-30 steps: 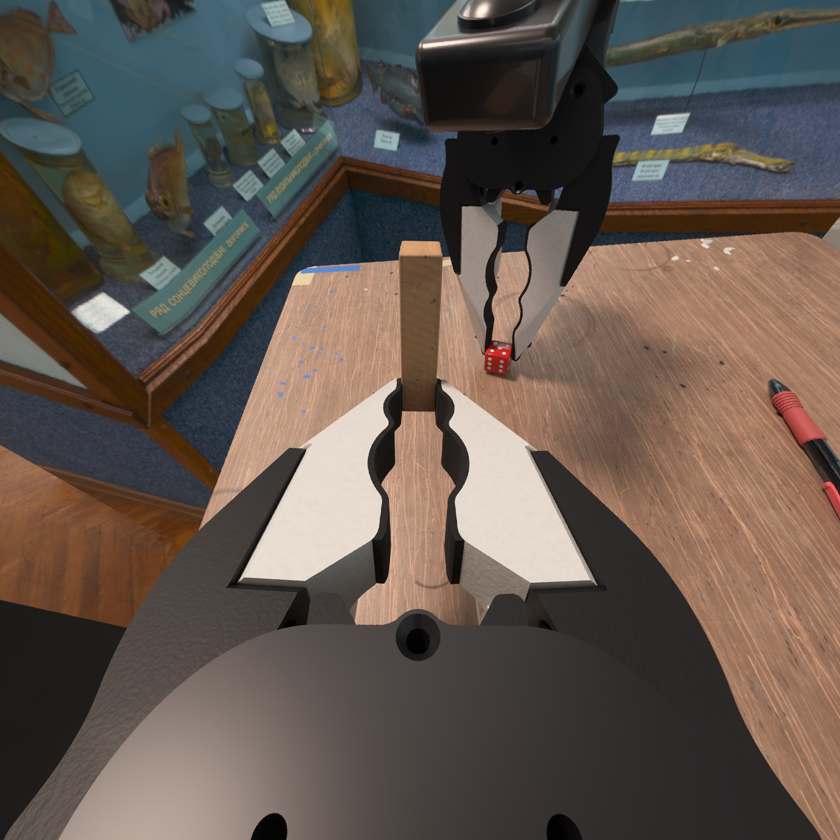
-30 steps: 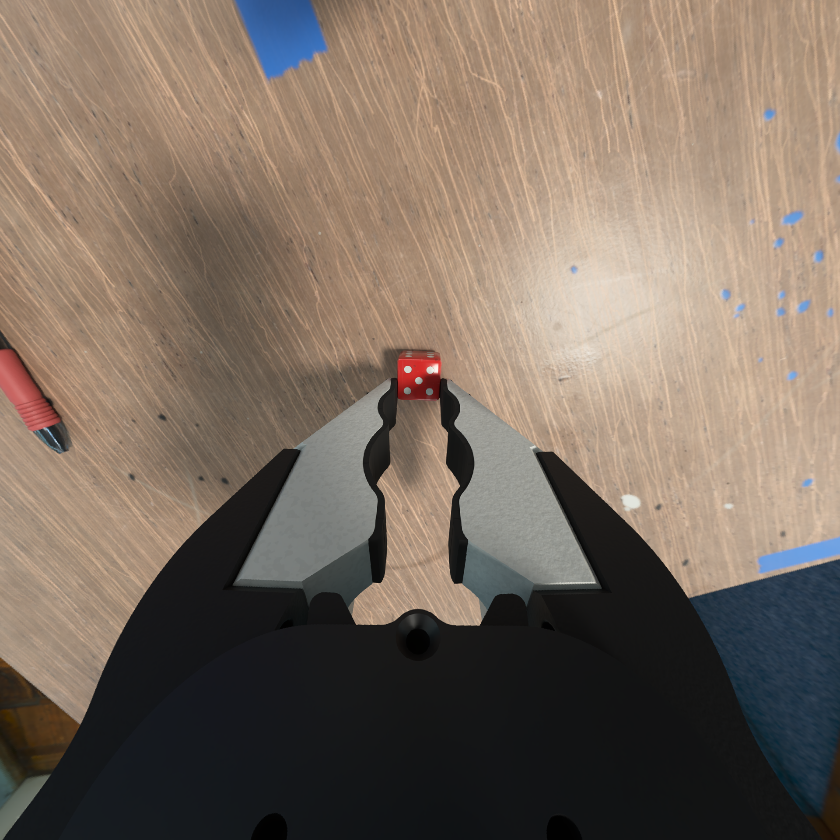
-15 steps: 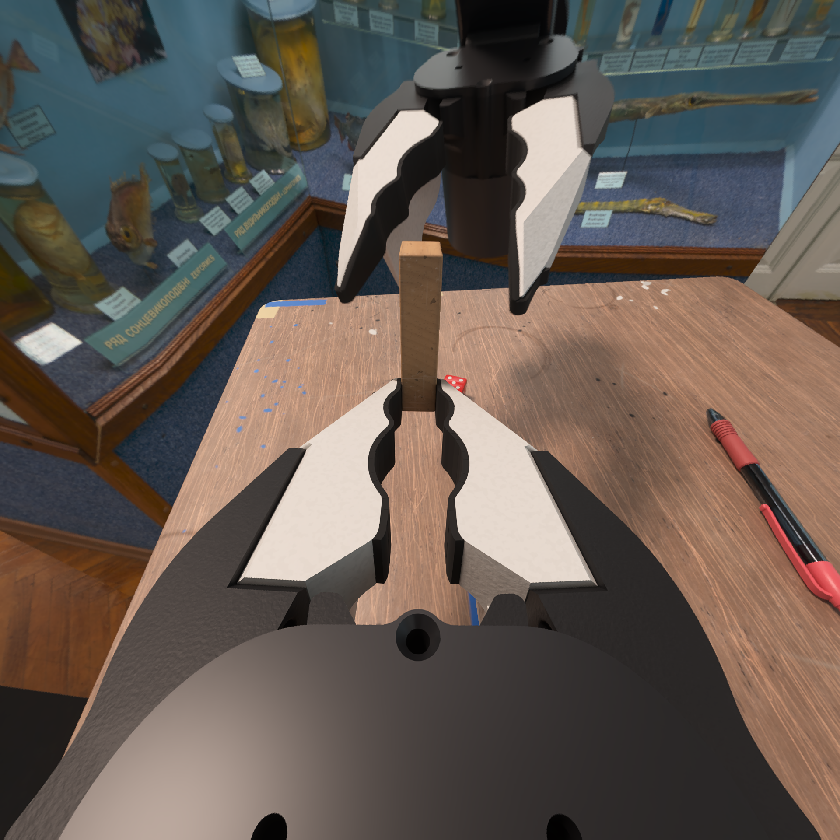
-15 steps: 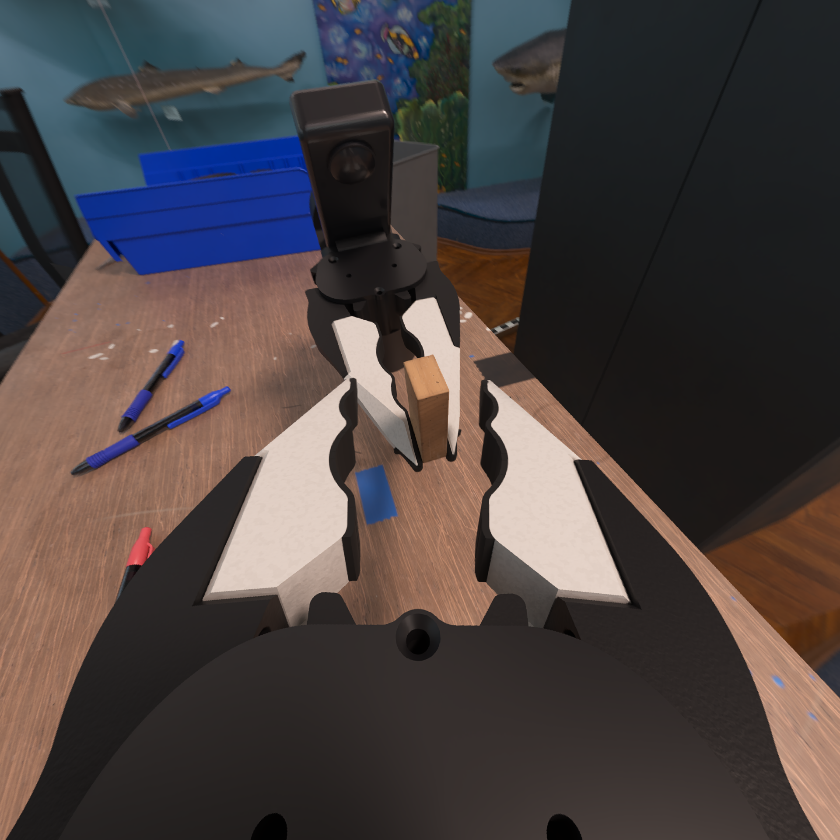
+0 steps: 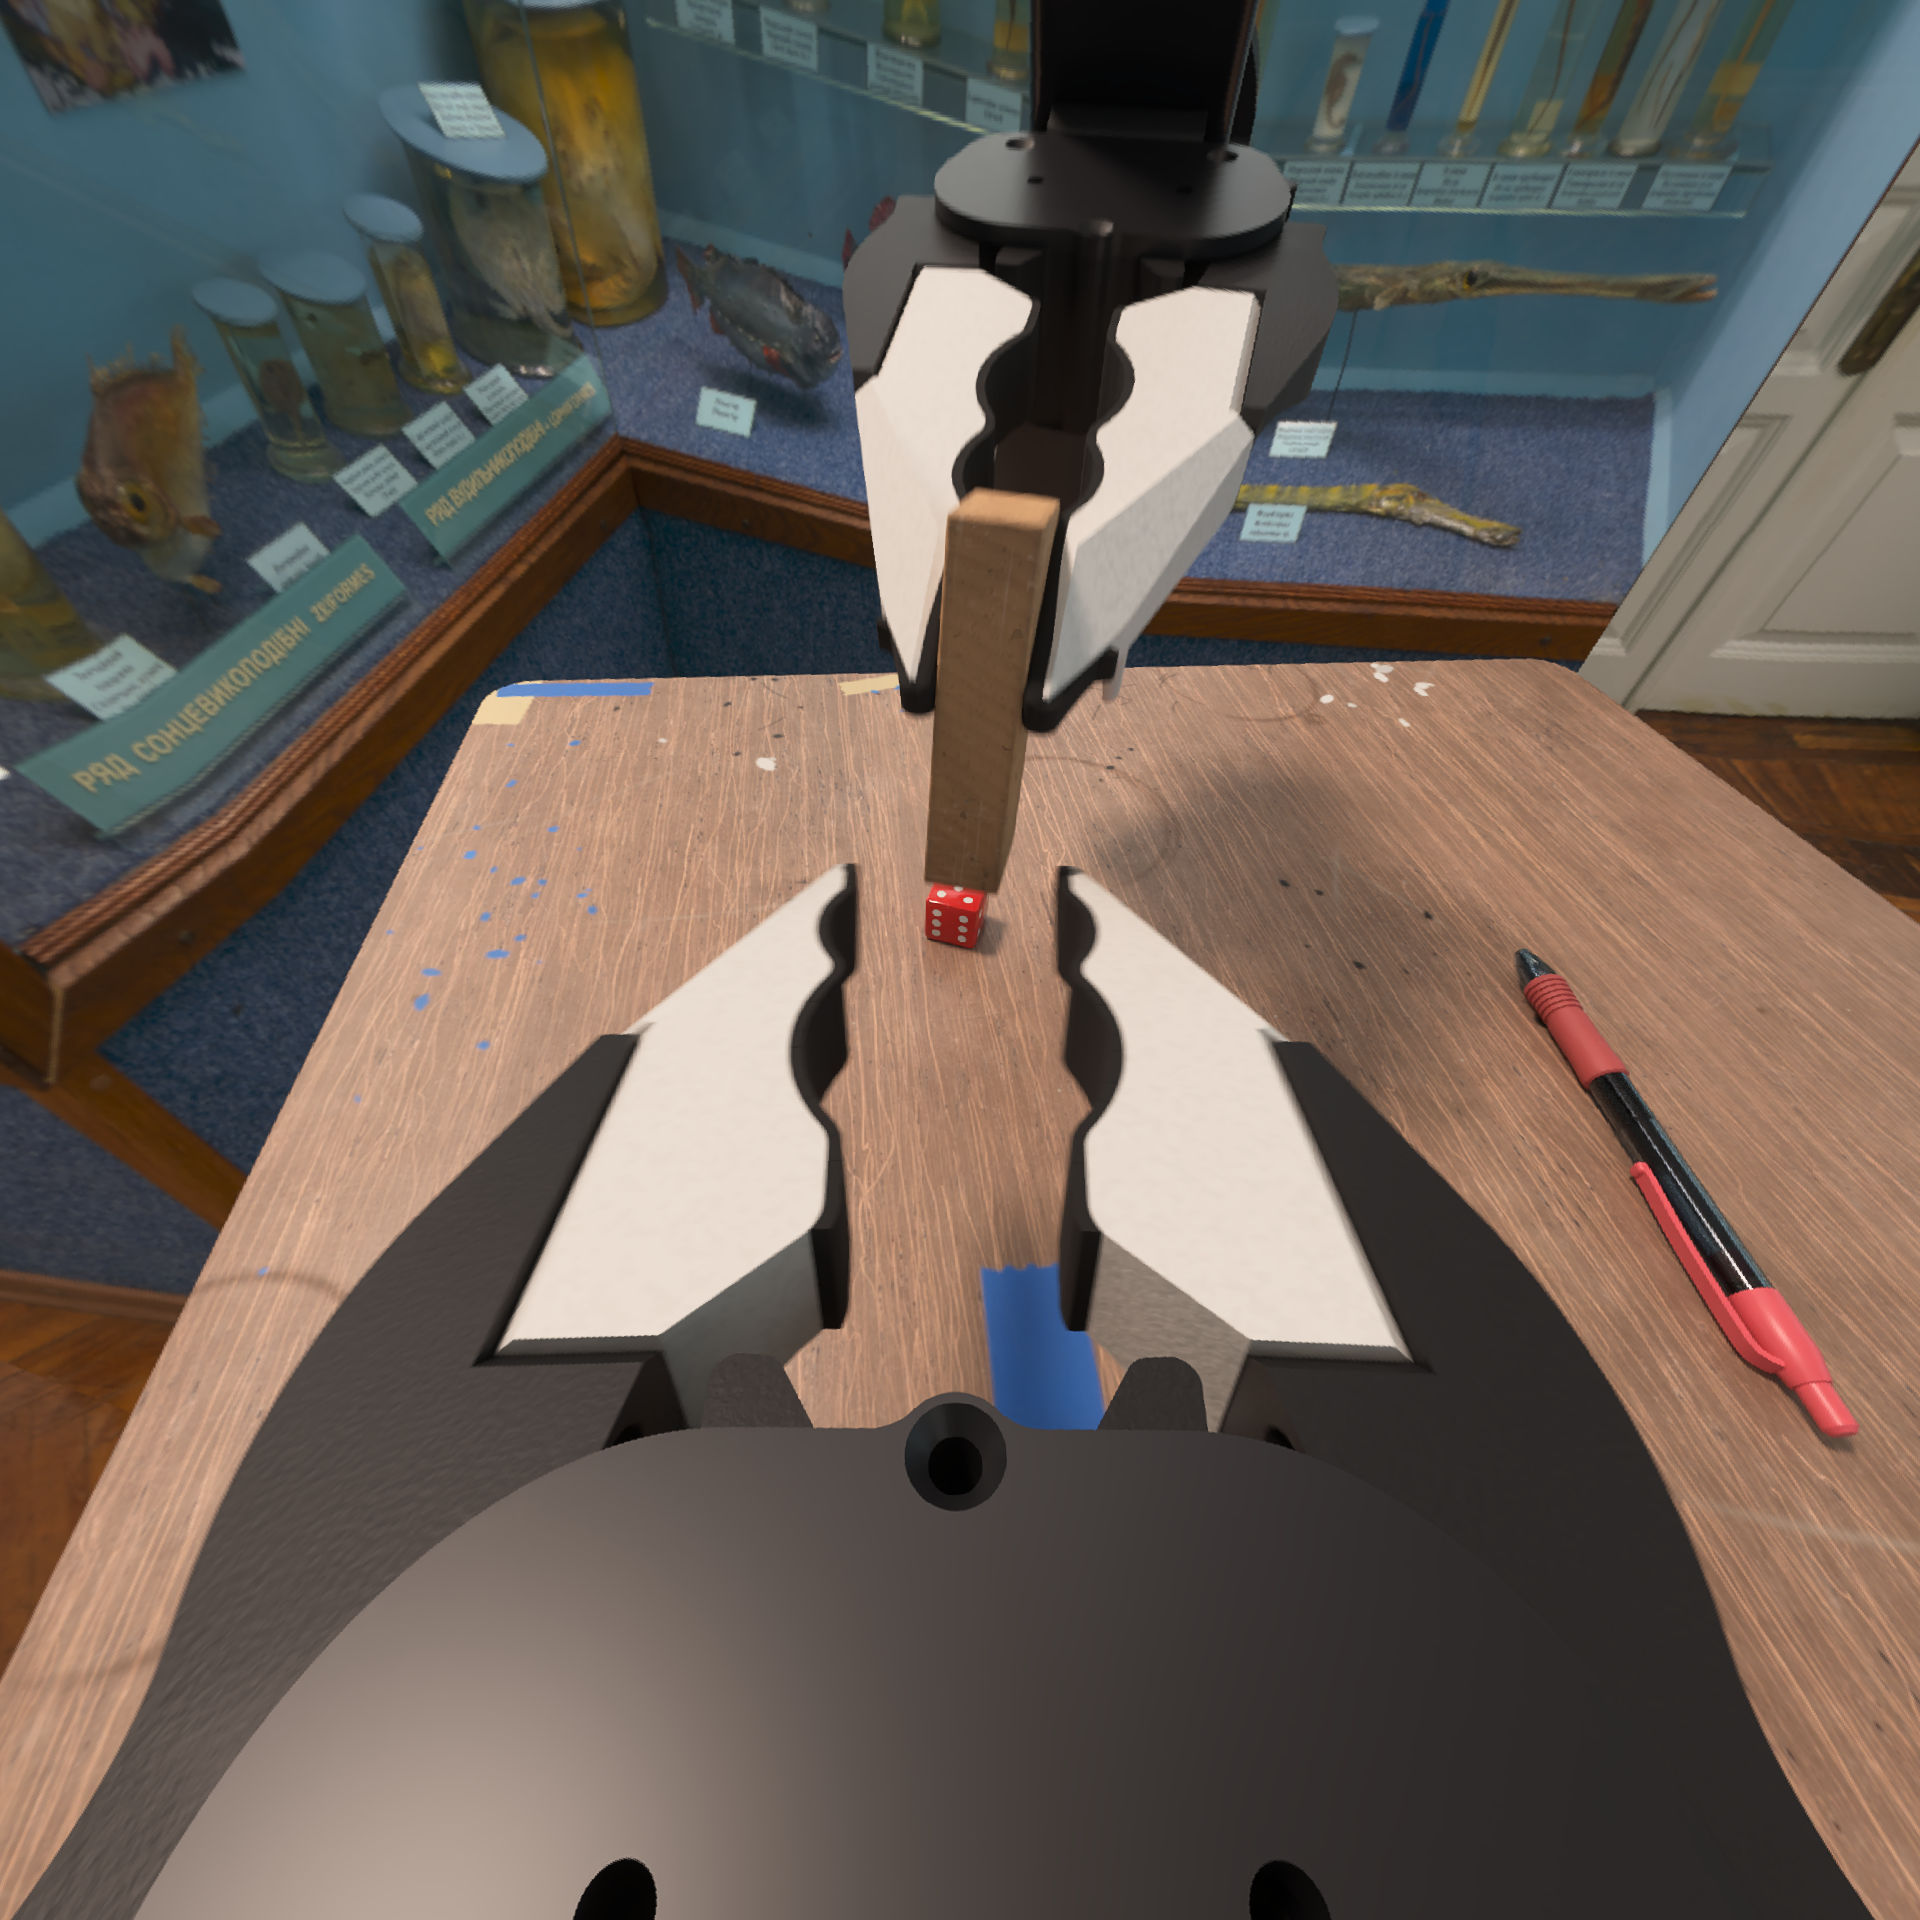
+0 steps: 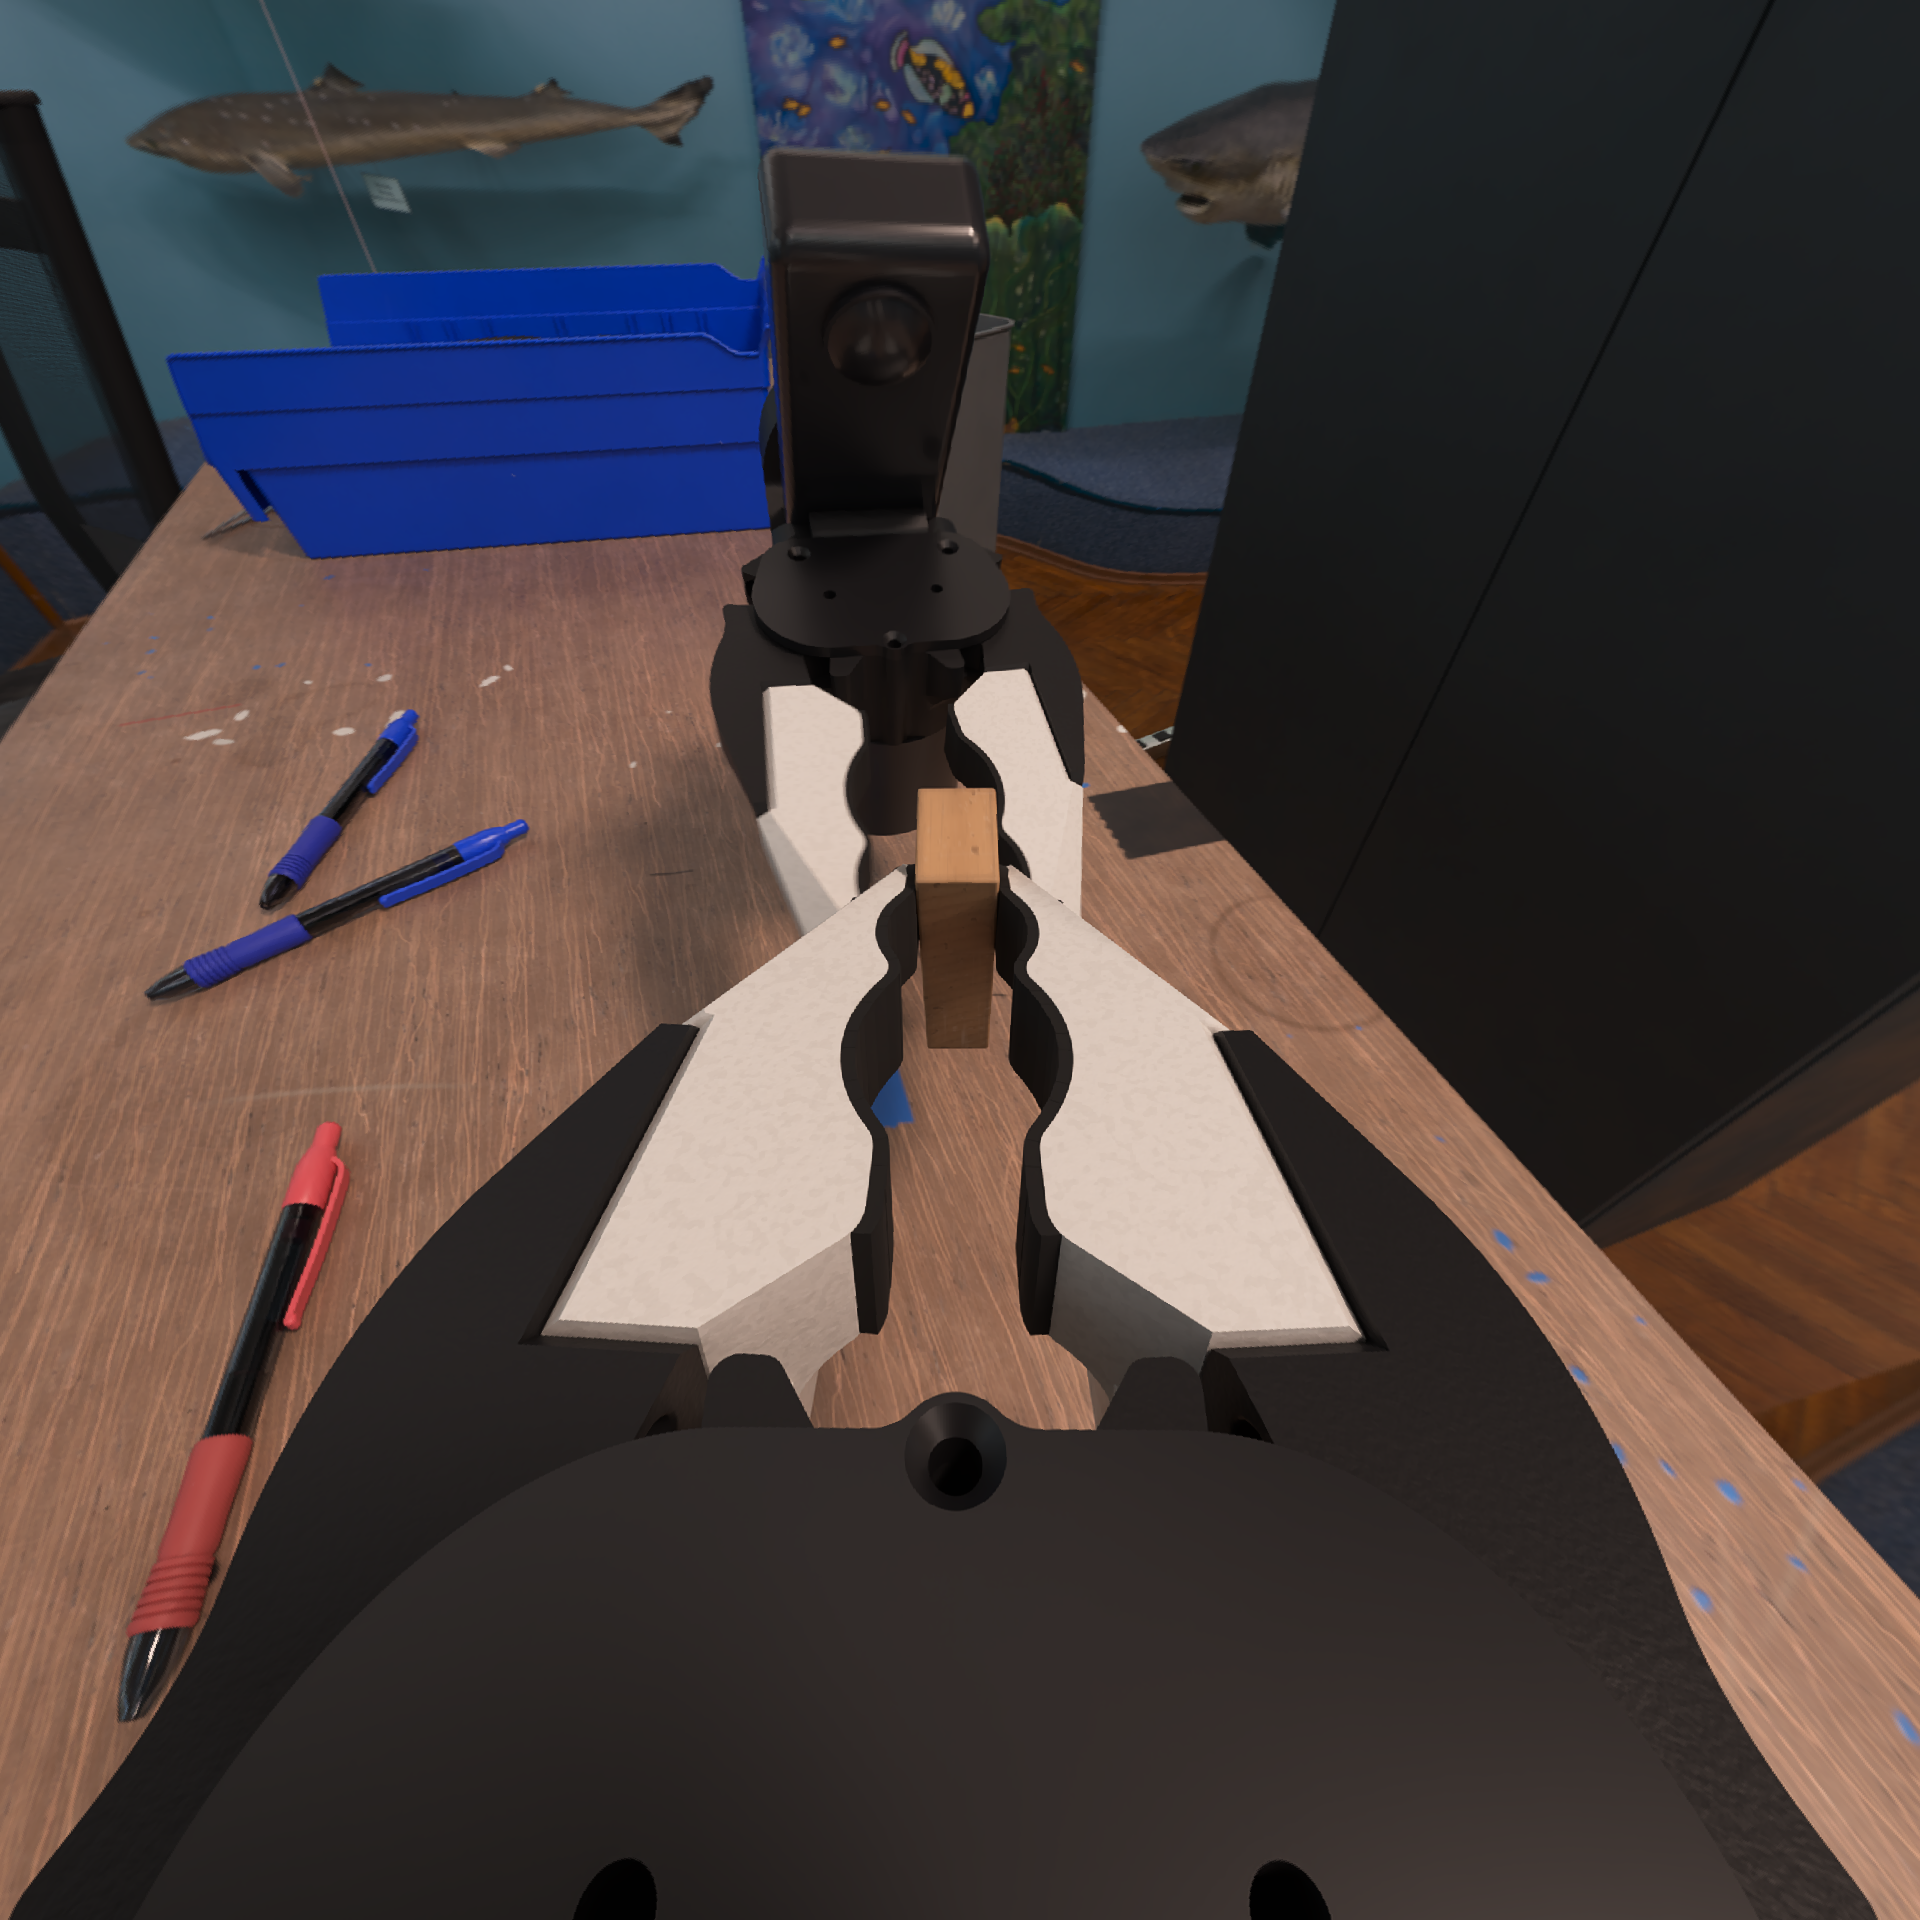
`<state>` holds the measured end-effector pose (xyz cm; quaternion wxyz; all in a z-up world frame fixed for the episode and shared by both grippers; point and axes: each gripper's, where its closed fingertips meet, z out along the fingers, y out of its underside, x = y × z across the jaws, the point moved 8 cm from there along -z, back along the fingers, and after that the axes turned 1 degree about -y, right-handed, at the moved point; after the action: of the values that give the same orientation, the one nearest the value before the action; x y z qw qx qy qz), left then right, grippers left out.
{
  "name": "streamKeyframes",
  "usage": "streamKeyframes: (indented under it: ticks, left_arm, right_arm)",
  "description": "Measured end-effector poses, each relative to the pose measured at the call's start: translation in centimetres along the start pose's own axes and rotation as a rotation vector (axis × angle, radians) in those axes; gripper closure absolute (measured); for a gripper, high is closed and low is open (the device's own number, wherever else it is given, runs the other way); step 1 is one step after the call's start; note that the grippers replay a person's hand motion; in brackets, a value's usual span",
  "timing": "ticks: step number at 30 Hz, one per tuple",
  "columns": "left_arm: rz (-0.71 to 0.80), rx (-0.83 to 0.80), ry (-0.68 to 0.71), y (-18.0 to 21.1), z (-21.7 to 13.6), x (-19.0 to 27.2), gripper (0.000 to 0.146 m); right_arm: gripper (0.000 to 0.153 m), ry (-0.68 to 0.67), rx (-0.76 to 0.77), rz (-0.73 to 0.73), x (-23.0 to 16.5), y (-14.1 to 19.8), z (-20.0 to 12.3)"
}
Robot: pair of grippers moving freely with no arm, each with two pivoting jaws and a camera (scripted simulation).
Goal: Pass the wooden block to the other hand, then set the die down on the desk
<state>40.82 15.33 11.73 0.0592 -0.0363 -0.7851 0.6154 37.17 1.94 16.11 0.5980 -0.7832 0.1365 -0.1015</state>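
A worn wooden tabletop (image 5: pixel 1351 935), flecked with blue and white paint, stood before blue display cases of preserved fish. Above it the wooden block (image 5: pixel 982 686) hung upright, pinched near its top between the fingertips of the right tool (image 6: pixel 956 904), whose jaws were closed against its two sides. The left tool (image 5: pixel 954 894) faced it with its jaws spread apart and nothing between them, its tips just clear of the block's lower end. The red die (image 5: pixel 954 916) rested on the tabletop directly beneath the block, between the left tool's open tips and touching neither. A strip of blue tape (image 5: pixel 1034 1340) lay on the wood closer to the left tool's body. A red pen (image 5: pixel 1673 1184) lay well off to one side, and two blue pens (image 6: pixel 343 862) and a blue tray (image 6: pixel 488 436) sat farther away.
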Motion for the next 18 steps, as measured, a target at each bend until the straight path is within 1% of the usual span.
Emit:
streamKeyframes:
  ticks: [2,4,6,9,18]
  left_arm:
    - [-0.005,0.008,0.008,0.1,0.0,0.0,0.085]
    - [-0.004,0.033,0.016,0.0,-0.2,0.0,0.076]
    - [-0.003,0.056,0.022,-0.1,-0.5,0.0,0.070]
    - [-0.001,0.065,0.013,-0.1,-0.7,-0.1,0.069]
    - [0.071,0.013,0.008,0.4,0.3,1.0,0.072]
  right_arm:
    - [0.139,0.011,0.004,0.001,0.1,-0.1,-0.7]
    - [0.140,0.002,0.013,0.029,0.4,-0.1,-1.4]
    - [0.140,-0.010,0.026,0.049,0.6,0.0,-1.7]
    - [0.140,-0.028,0.026,0.064,0.5,0.1,-1.6]
    - [0.140,-0.035,-0.035,0.044,-0.1,0.2,-0.7]
